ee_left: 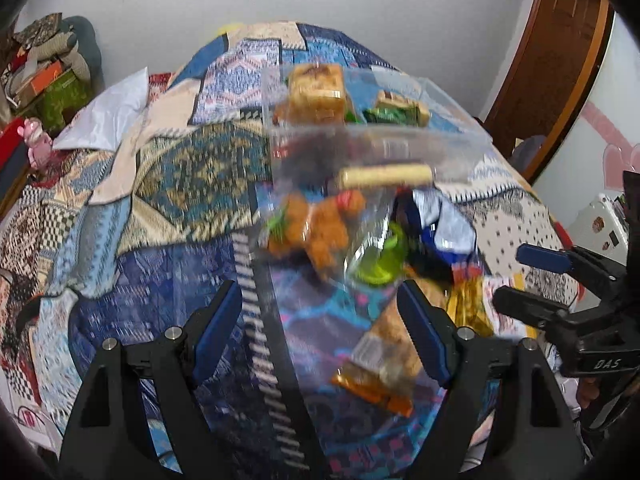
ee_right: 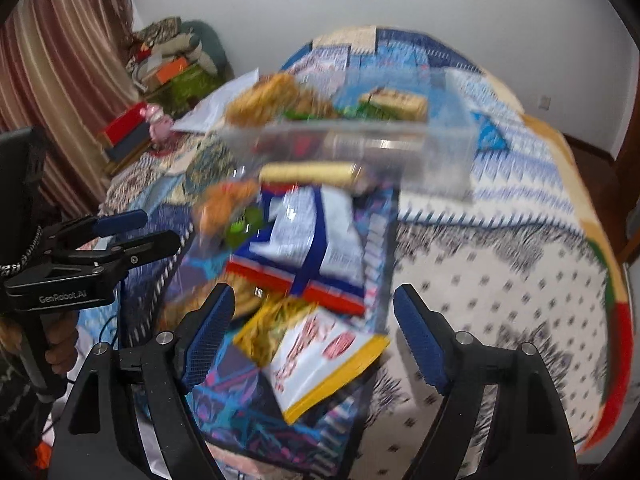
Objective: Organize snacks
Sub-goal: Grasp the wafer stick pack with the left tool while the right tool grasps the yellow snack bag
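**Operator:** Report what lies nearest the lens.

**Technician:** Lower centre of the left wrist view: the left gripper (ee_left: pixel 320 332), black frame with blue pads, jaws standing wide with nothing clamped. A crinkled clear-and-orange plastic snack packet (ee_left: pixel 380 364) lies on the patchwork quilt (ee_left: pixel 180 184) just inside its right pad; contact cannot be confirmed through the blur. The right gripper (ee_right: pixel 316 332), lower centre of its own view, is likewise spread wide and empty, above a flat white snack pouch with yellow edges (ee_right: pixel 324 364).

**Operator:** Location of the remaining snacks?

**Technician:** Mid-frame, a loose heap: a large blue-and-white foil bag (ee_right: pixel 308 236), a clear bag of orange fried pieces (ee_left: pixel 316 224) and a pale stick-shaped wafer pack (ee_left: pixel 384 176). Behind it, upper centre, a clear rigid plastic bin (ee_left: pixel 452 152) already holds several packs.

**Operator:** Handling characteristics?

**Technician:** Judged light, soft and slippery; film wrappers deform under pressure, and the contents (fried pieces, wafers) would likely crush. Grip the yellow-edged pouch by a sealed edge, not across the body. The foil bag is likely air-filled; take it at a crimped end seam.
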Tool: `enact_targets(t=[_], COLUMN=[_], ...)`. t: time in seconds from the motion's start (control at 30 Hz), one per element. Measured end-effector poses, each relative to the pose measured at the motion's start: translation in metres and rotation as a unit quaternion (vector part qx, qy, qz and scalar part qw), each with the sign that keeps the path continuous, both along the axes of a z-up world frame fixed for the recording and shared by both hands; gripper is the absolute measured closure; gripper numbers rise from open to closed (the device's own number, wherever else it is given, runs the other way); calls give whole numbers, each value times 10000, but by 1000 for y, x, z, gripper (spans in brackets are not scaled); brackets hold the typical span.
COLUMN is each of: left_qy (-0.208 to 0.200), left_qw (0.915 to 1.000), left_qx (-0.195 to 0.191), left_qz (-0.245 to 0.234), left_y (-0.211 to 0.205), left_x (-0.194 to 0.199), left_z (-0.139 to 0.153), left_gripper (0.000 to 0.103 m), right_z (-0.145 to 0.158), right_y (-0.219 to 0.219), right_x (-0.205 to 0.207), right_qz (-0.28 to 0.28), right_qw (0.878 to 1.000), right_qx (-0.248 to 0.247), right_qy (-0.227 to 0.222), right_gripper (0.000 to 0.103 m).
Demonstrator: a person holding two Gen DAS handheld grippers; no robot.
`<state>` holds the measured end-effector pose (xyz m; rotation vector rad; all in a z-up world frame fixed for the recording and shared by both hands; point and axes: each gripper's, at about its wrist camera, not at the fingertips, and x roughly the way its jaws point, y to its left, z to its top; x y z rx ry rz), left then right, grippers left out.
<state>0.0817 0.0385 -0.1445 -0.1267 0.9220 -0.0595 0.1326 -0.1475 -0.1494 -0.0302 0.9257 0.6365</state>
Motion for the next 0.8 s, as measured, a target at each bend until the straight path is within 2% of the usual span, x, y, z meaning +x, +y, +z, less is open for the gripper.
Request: enact_targets(t=[0.23,0.33,0.4,0.5,0.63,0.7,0.8], left_qy=[139,181,224,349,553,503,416], left_qw=[9991,9984,9979,9968,9959,9964,9967], left_qx=[-286,-249,-205,-219,-313,-265,-211], left_qz=[-282,-469,-580,-690,-643,-629,-658], left_y=[-14,-25,-32,-40,-43,-46,-51], left_x=[-12,-11,-9,-3,5,6,8], left_z=[-10,-15,-19,-27,-37,-38,-39], left_gripper=[23,23,25,34,40,40,48], right_z=[-18,-24,-26,-29,-27,-26,-28], right_y=[13,10,8,5,3,5,11], right_x=[-5,-9,-10,-14,-11,-11,-10], right_qz=[245,299,312,295,335,400,451], right_qw=[9993,9988,9986,9986,9986,9984,9981], right_qx=[-88,-86,-129,-200,-177,-213,-318], right_qy=[267,389,407,387,375,340,285], right_gripper=[24,24,30,40,46,48,50])
